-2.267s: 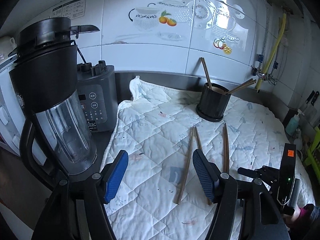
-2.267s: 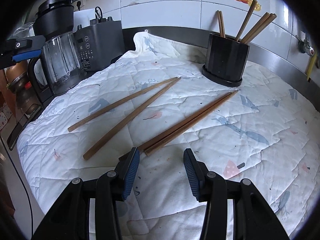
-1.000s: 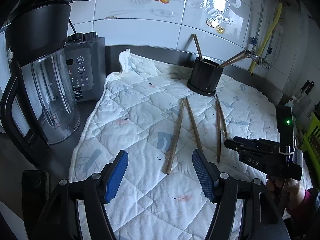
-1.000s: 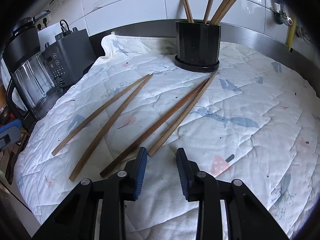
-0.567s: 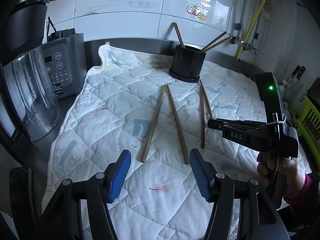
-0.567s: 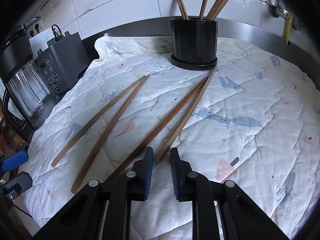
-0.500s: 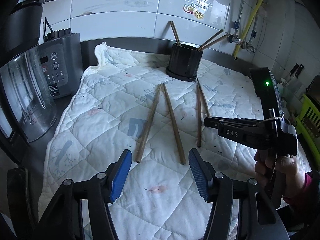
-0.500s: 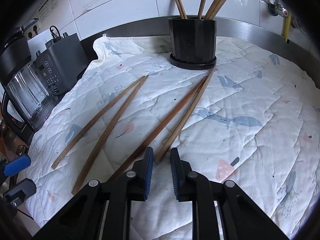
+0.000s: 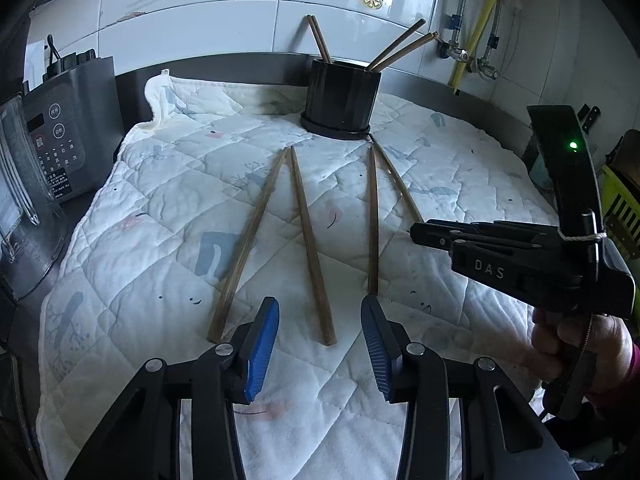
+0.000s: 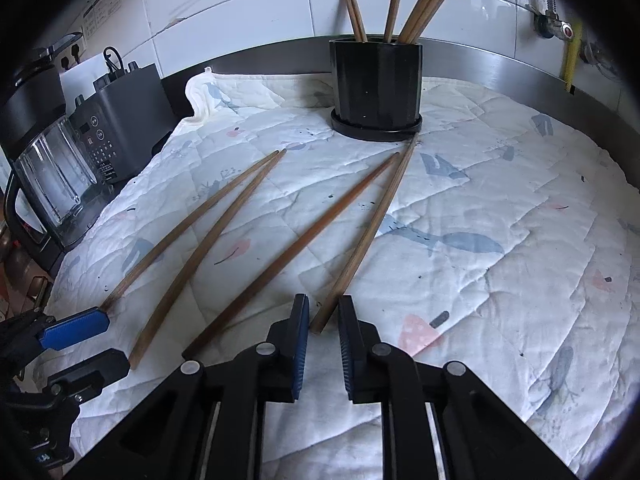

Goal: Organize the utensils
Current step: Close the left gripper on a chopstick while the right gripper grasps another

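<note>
The chopsticks [image 10: 362, 236] were brown wood, and the holder [image 10: 376, 84] at twelve o'clock was glossy black. The quilted cloth [image 10: 500, 208] was white, printed with grey-blue fish and pink marks. Both grippers were black with ribbed blue pads [image 9: 262, 346]. At ten o'clock the blender base [image 10: 120, 120] was dark grey. The white wall tiles [image 9: 192, 4] carried fruit decals.

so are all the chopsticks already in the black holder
No, four chopsticks lie loose on the quilted cloth in front of the black holder, which holds only some.
</note>
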A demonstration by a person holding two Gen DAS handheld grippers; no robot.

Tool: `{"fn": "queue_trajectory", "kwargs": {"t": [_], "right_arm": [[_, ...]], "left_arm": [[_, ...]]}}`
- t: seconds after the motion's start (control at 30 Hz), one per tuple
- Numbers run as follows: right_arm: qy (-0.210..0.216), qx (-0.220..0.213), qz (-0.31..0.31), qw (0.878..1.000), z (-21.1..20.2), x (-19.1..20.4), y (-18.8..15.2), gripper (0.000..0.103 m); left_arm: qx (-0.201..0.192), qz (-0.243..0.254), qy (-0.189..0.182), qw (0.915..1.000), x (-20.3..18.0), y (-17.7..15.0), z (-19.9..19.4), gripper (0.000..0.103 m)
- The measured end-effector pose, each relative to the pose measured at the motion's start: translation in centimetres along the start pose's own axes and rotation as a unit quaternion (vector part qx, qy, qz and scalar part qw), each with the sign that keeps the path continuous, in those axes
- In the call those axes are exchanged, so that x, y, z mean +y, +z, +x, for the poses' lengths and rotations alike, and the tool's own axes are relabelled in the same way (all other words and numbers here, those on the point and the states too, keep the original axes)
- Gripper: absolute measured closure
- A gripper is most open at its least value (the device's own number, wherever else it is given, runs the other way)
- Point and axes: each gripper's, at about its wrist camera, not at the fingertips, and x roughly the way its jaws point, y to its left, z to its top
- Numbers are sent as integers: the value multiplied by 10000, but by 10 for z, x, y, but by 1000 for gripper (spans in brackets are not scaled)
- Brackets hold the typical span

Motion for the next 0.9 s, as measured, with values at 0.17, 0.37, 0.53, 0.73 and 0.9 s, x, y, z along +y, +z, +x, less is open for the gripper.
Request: {"fn": "queue_trajectory", "kwargs": {"t": [0.17,0.37,0.53,0.73,0.9], "right_arm": [[-83,21,-101,9999,-10,-11,-10,89],[-256,17,-88,9996,-22,-31,-20,90],[-236,-35,-27,9997,-21,-36,-21,90],[-360,-148,-184,9991,-16,-30,-19,90],[-315,-252,-194,9990,-26,-35,-20,91]], "left_arm": [[71,57,75,9999,-5,6,18,72],[104,57,166,9998,-3,9,33,80],[58,182,434,9989,-11,11,41,85],[111,185,540,9983,-14,15,42,95],[18,214,532,9984,-9,24,25,96]]}}
